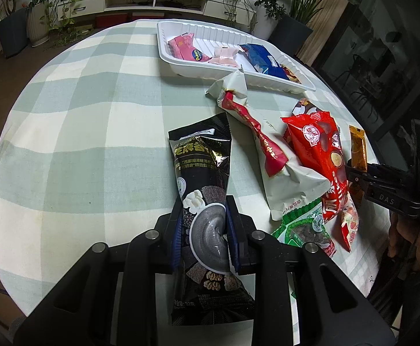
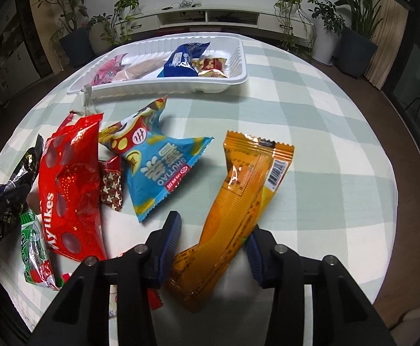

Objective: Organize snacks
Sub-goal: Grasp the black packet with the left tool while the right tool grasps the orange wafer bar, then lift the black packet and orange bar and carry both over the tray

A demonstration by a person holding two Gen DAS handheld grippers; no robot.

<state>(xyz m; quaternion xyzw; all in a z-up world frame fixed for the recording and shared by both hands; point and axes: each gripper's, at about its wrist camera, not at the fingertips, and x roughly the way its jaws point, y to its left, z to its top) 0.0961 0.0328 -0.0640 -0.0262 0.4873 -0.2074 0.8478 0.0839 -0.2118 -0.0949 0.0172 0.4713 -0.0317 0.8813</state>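
My left claw (image 1: 202, 225) is clamped tight on the black sesame packet (image 1: 202, 173), blue pads pinching it across the printed bowl, the top of the pack pointing away toward the white tray (image 1: 181, 70). Over on the right claw (image 2: 214, 242), the orange packet (image 2: 238, 196) lies slantwise between the two blue pads; the right pad sits against its edge, the left pad shows a gap beside it, so I can't call that a firm grip yet. The orange packet rests on the green-and-white checked counter (image 2: 310, 115), its barcode end pointing away from me. To its left lies the blue snack bag (image 2: 158, 173), and left of that the red Mylikes bag (image 2: 68, 190), with a small dark red wrapper (image 2: 112, 184) tucked between them. A green packet (image 2: 34, 245) pokes out at the lower left under the red one. From the left wrist view I also see a long white-and-red bag (image 1: 267, 150) lying between the black pack and the red bag, its near end just beside the tray's front rim. In the tray sit a pink packet (image 1: 184, 47), a pale pink one (image 1: 224, 56) and a dark blue packet (image 1: 263, 57), side by side.
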